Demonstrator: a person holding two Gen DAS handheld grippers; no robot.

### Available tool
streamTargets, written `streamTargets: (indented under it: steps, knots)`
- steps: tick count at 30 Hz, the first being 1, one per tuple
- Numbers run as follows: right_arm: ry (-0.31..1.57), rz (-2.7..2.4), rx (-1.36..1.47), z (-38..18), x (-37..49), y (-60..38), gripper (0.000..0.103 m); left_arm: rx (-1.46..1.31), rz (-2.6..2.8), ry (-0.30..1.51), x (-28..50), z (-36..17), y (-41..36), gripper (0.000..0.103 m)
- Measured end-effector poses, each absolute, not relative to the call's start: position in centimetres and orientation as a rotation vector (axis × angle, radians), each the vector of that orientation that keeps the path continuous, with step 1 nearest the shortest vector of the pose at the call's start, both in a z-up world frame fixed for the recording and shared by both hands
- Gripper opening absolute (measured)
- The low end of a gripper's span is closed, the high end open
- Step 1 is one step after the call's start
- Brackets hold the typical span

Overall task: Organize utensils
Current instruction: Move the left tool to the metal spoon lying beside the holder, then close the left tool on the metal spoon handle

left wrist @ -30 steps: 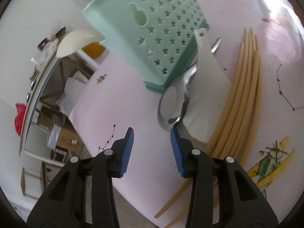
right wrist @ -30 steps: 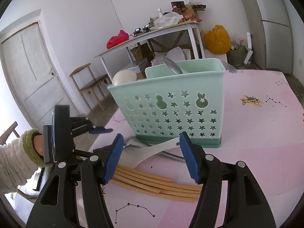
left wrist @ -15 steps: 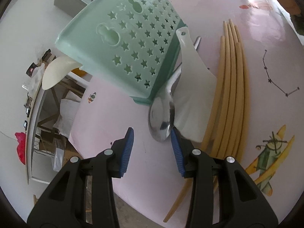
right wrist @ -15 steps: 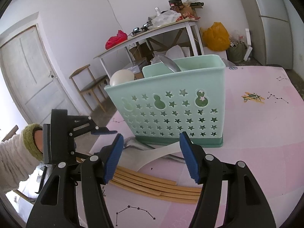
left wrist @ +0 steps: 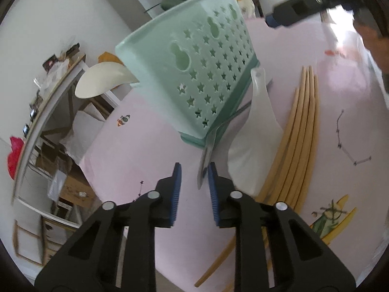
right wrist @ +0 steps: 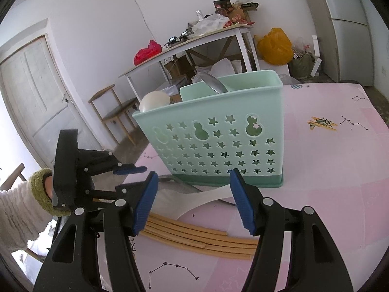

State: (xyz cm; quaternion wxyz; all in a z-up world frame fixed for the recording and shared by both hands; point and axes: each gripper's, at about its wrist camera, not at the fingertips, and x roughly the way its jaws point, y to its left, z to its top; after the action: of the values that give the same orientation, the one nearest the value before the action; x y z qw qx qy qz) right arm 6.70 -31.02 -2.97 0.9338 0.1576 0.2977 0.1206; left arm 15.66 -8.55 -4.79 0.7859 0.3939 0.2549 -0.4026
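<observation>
Metal spoon (left wrist: 205, 163) between closing left gripper (left wrist: 193, 182) jaws, against right pad

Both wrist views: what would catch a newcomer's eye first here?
The mint-green caddy with star cut-outs stands mid-table on the pink cloth, a metal utensil and a cream spoon poking from its top. In front of it lie yellow chopsticks and a white spatula. The left gripper is closing on a metal spoon tipped on edge between its blue pads; the right gripper hangs open.
</observation>
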Motion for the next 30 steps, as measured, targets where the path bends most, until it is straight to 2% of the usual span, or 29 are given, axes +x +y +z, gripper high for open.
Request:
streamTargets:
  steps: [5,12,18,21,23,30]
  knots:
    - [0.607,0.245,0.323,-2.9,6.7,-31.1,0.06,0.796,-0.887,0.601,16.2,-5.5,-8.7,0.009]
    - [0.605,0.245,0.322,-2.8,6.6,-31.1,0.06,0.762,-0.894,0.608,16.3,-5.7,-8.8,0.01]
    - [0.603,0.249,0.318,-2.8,6.4,-30.9,0.06,0.8,-0.889,0.615,16.5,-6.4,-9.2,0.015]
    - [0.599,0.248,0.315,-2.7,6.2,-30.8,0.06,0.791,-0.89,0.597,16.3,-6.1,-9.2,0.01]
    - [0.597,0.245,0.316,-2.6,6.1,-30.8,0.06,0.777,-0.895,0.578,15.8,-5.7,-9.1,0.004]
    - [0.6,0.241,0.326,-2.8,6.1,-30.7,0.06,0.7,-0.894,0.601,16.4,-5.3,-8.8,0.002]
